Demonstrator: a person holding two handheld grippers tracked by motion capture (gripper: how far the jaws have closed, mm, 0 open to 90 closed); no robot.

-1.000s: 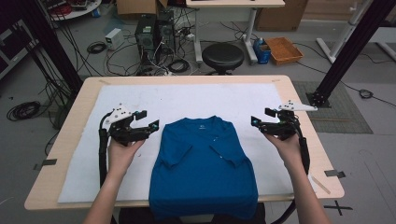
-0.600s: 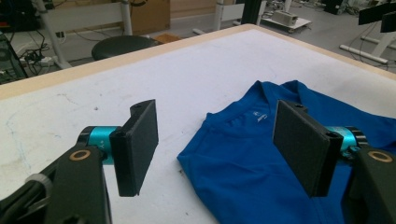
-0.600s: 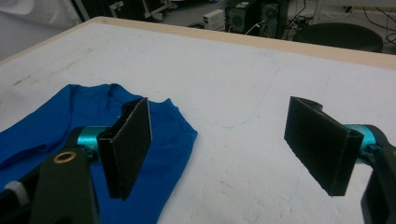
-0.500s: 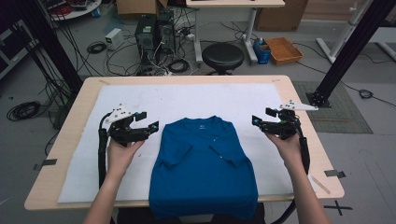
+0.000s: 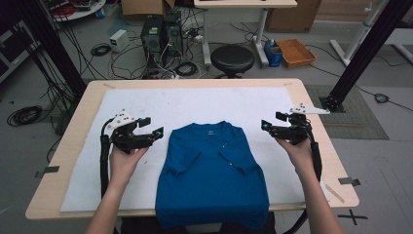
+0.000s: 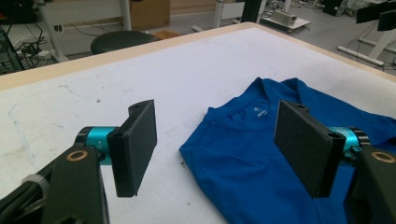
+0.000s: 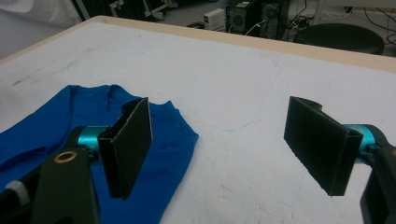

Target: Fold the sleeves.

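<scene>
A blue short-sleeved shirt (image 5: 212, 175) lies flat at the middle of the white mat (image 5: 195, 105), its collar toward the far side, both sleeves folded in and its hem over the table's front edge. My left gripper (image 5: 152, 127) hovers open just left of the shirt's shoulder, nothing between its jaws. In the left gripper view the shirt (image 6: 261, 154) lies under the wide-open left gripper (image 6: 219, 149). My right gripper (image 5: 271, 123) stands open just right of the other shoulder. The right gripper view has the shirt (image 7: 56, 135) behind the left jaw of the right gripper (image 7: 224, 149).
The wooden table (image 5: 336, 165) carries the mat, with bare mat on both sides and beyond the shirt. Behind the table stand a black stool (image 5: 232, 58), computer towers (image 5: 160, 29) with cables on the floor, and an orange tray (image 5: 296, 51). A black frame post (image 5: 363, 48) rises at right.
Both hands have held nearly still beside the shirt; the right gripper has shifted slightly. The shirt has not moved.
</scene>
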